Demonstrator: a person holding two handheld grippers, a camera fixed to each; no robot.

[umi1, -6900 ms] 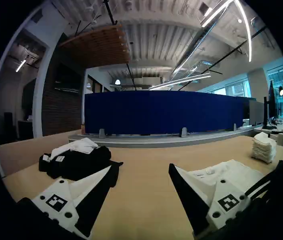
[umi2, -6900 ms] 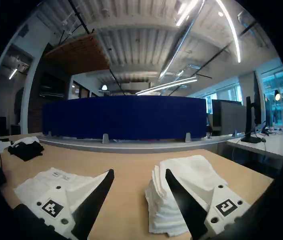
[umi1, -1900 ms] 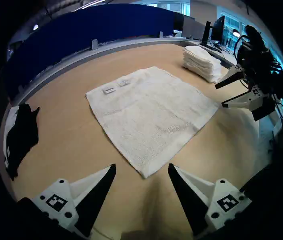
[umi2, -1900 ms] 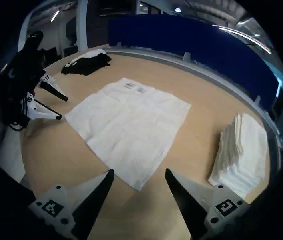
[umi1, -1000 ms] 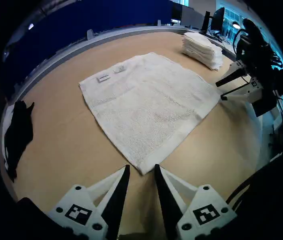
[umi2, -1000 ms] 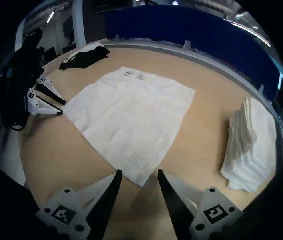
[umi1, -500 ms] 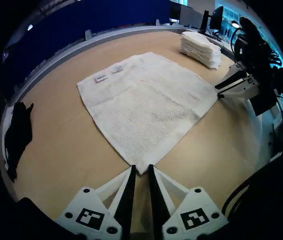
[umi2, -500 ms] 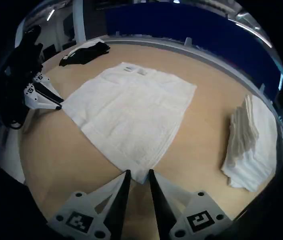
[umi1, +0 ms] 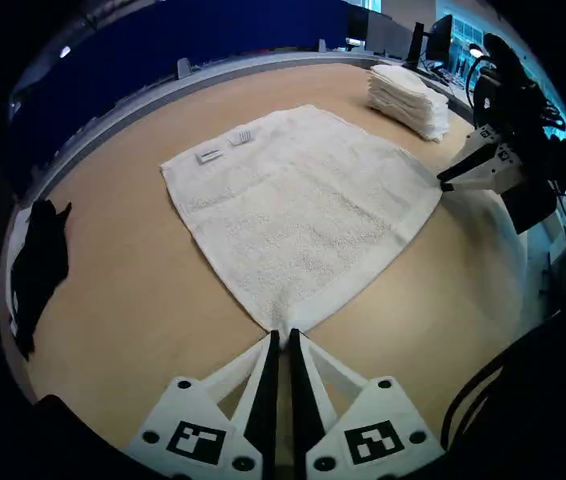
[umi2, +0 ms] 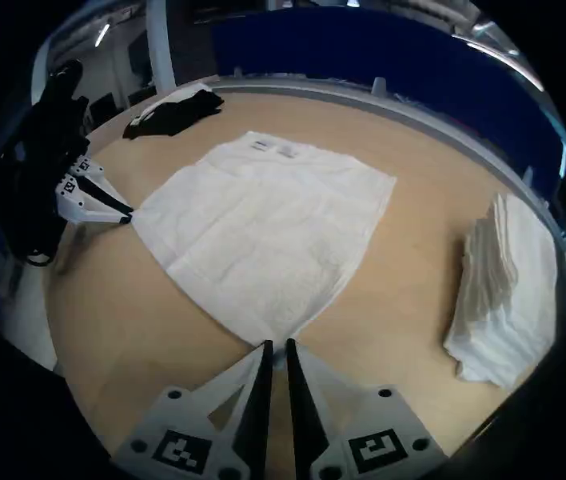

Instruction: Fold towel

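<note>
Notes white towel spread flat on the wooden surface. Finds left tool drawn together, clamped on one corner of the towel. Finds right tool likewise pinched on the neighbouring corner, along the same towel edge. Records stack of folded towels off the towel's side nearest the right tool, not touching it. Records black cloth well apart from the towel, on its opposite side. Sees blue divider beyond the towel's far edge.
</note>
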